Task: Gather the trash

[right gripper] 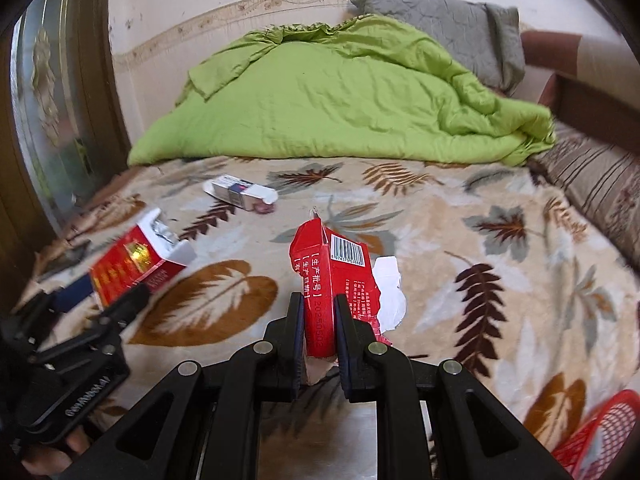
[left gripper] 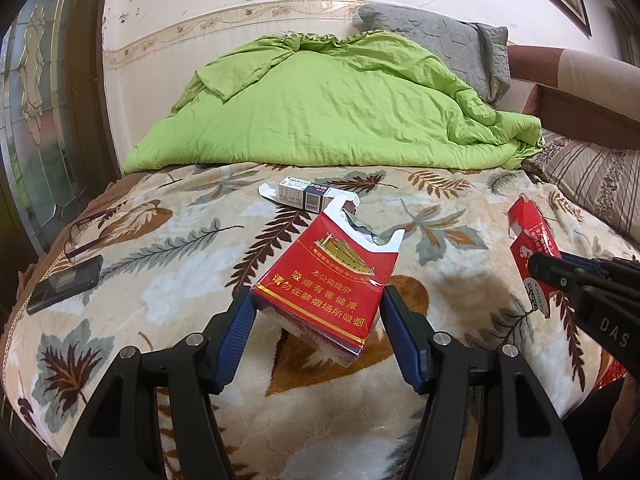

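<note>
Both grippers carry trash above the leaf-print blanket (left gripper: 168, 280): left gripper (left gripper: 318, 312) half-spread, clamping the red cigarette pack (left gripper: 320, 284); right gripper (right gripper: 318, 322) nearly closed on the torn red carton (right gripper: 332, 276), probably bound for the red basket (right gripper: 600, 436) at blanket's near corner.

Two red packs (left gripper: 320, 292) (right gripper: 336, 280), one white box (left gripper: 302, 196), one phone (left gripper: 64, 284), one red basket (right gripper: 600, 436)
</note>
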Demonstrator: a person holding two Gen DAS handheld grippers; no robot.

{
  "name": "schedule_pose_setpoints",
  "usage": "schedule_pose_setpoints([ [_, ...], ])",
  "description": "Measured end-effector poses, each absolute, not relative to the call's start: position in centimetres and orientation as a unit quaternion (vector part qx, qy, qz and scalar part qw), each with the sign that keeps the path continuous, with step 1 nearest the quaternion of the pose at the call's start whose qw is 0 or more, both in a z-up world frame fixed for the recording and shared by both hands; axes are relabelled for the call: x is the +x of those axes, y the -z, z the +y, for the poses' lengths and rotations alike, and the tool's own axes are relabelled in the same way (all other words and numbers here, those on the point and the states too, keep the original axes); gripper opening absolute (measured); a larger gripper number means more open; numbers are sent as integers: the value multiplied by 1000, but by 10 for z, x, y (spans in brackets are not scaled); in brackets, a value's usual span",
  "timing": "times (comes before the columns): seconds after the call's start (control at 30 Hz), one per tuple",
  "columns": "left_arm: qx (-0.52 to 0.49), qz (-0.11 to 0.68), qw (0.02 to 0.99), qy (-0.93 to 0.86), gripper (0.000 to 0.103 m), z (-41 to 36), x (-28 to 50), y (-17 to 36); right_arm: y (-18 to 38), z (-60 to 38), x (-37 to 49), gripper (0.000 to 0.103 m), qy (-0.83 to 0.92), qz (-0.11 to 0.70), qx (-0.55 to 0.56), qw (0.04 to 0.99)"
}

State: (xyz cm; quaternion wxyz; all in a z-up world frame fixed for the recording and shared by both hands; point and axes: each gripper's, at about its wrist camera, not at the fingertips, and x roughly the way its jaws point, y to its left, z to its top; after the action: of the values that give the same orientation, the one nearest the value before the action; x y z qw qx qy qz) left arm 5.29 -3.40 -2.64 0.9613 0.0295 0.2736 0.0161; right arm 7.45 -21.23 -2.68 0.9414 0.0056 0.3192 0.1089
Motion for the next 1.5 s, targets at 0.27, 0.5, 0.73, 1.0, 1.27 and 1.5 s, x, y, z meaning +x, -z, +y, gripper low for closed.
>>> schedule_pose_setpoints([
  [0.27, 30, 274, 961, -16, 63, -33, 53, 26, 28, -200, 71, 15, -91, 311, -38, 945],
  [0.5, 22, 275, 961, -11, 63, -31, 53, 26, 26, -206, 72, 15, -114, 310, -12, 944],
  [0.73, 23, 276, 961, -11, 63, -32, 52, 25, 24, -205, 70, 16, -124, 306, -6, 944],
  [1.0, 22, 277, 961, -11, 63, -32, 52, 25, 24, -204, 69, 16, -125, 307, -3, 944],
  [1.27, 25, 276, 961, -10, 63, -34, 52, 25, 24, -205, 69, 16, -125, 306, 1, 944],
  [1.5, 30, 276, 961, -2, 63, -40, 52, 23, 22, -213, 67, 16, -132, 305, 26, 943],
])
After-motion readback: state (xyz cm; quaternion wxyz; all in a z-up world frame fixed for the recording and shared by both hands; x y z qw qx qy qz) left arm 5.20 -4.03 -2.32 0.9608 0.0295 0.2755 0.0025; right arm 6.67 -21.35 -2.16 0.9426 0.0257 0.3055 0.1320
